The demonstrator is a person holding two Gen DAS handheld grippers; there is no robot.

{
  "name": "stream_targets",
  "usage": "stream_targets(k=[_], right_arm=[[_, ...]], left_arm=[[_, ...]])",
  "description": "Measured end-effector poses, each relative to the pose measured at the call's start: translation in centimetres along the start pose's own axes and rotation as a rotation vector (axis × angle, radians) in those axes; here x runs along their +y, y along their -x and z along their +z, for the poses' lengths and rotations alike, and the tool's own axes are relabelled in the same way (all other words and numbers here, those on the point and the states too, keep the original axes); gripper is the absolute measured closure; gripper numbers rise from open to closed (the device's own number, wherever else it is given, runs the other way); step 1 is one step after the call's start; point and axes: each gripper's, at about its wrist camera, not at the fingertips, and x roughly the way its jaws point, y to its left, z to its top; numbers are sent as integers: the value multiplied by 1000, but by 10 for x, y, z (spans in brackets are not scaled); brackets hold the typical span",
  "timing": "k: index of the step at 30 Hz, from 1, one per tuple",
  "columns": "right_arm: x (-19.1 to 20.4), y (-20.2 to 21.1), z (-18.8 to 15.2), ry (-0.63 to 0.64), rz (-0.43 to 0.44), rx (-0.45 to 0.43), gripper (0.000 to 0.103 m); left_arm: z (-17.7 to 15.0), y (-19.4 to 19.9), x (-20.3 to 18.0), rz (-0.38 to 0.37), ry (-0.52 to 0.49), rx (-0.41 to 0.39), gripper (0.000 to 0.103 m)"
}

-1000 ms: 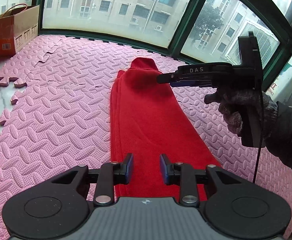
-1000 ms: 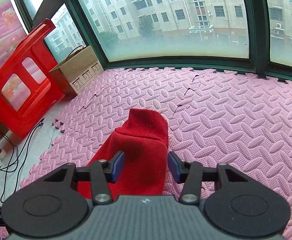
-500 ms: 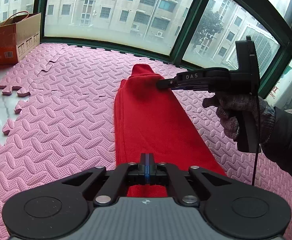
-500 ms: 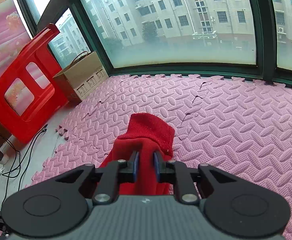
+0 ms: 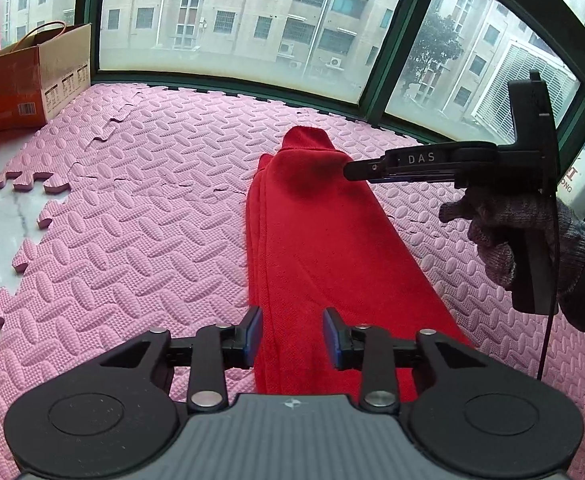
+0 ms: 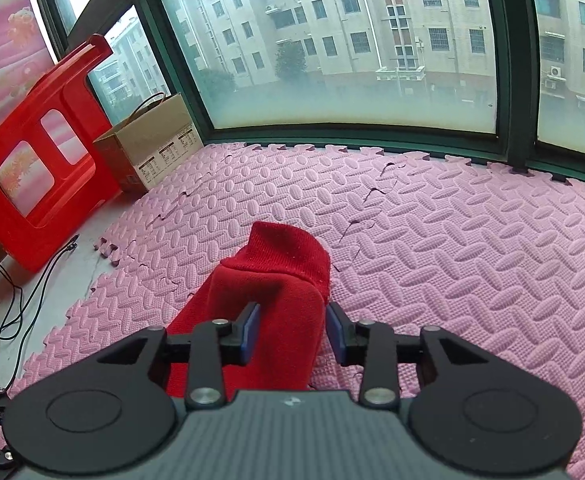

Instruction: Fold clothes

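Straddling the near hem of the red sweater (image 5: pixel 324 248): left gripper (image 5: pixel 292 336), fingers parted wide, nothing clamped, cloth lying between the blue pads (image 5: pixel 253 334).
Straddling the collar end of the same garment: right gripper (image 6: pixel 292 330), likewise spread apart and empty, knit bulging up between its pads (image 6: pixel 249 330); seen from the left wrist at 2 o'clock, tips at the shoulder fabric.
Sweater: folded lengthwise into a narrow strip, flat on the pink foam mat (image 5: pixel 140 216), running from 6 o'clock toward 12 o'clock in the left view, ribbed collar (image 6: pixel 288 248) at the far end.
Surroundings: cardboard box (image 5: pixel 36 80) at 10 o'clock by the window; red plastic stool (image 6: pixel 40 152) at 9 o'clock in the right view; black cable (image 6: pixel 16 304) on bare floor beyond the mat edge.
Risks, judged: closing on the top layer only, letting lower layers slide and the strip splay; uneven lift of the two ends skewing the next fold; pads catching a mat seam.
Pose: gloved right hand (image 5: pixel 512 236) gripping its handle upright, fingers levelled sideways across the sweater; left tool low, pointing along the strip.
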Motion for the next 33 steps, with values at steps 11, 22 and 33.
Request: stream_targets(k=[11, 22, 33], right_arm=[[1, 11, 3, -5, 7, -49, 66], [39, 3, 10, 163, -25, -76, 65], [62, -32, -5, 161, 93, 44, 66]], left_arm=[[6, 31, -4, -114, 53, -43, 99], [1, 9, 8, -48, 60, 32, 98], [-2, 26, -6, 23, -31, -23, 98]])
